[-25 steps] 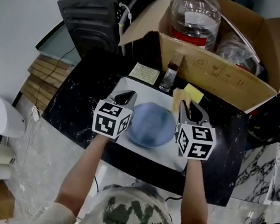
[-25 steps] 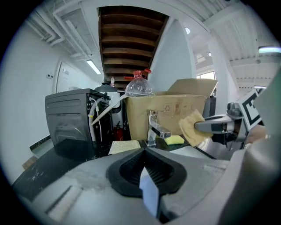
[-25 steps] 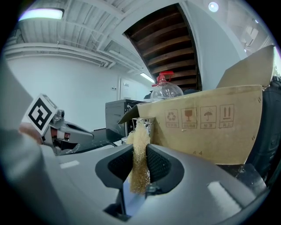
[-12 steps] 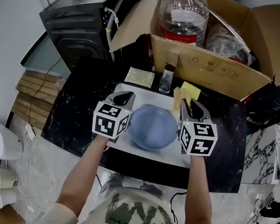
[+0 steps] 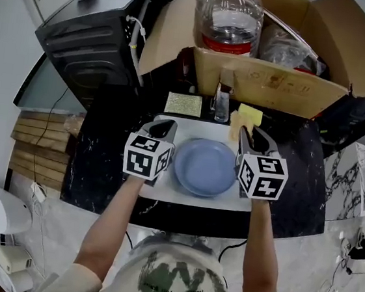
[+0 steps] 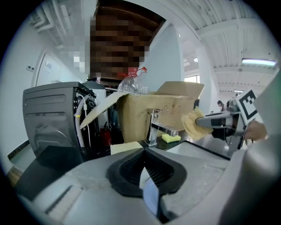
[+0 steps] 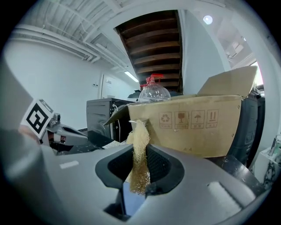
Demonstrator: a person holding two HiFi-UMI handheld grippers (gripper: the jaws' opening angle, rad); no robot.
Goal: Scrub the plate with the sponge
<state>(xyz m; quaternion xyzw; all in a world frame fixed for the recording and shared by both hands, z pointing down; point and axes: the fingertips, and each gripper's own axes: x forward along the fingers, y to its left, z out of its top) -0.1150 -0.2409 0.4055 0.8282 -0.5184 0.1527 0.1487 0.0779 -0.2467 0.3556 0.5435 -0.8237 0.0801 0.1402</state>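
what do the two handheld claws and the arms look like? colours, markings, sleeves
Left claw and right claw: grey moulded bodies, black ribbed pads, each with a white cube of black square markers. No cables visible. Forearms bare; light T-shirt with dark print.

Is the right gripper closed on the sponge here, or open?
Closed on it. The right gripper has its jaws pressed against both sides of the tan sponge, which stands upright between them.
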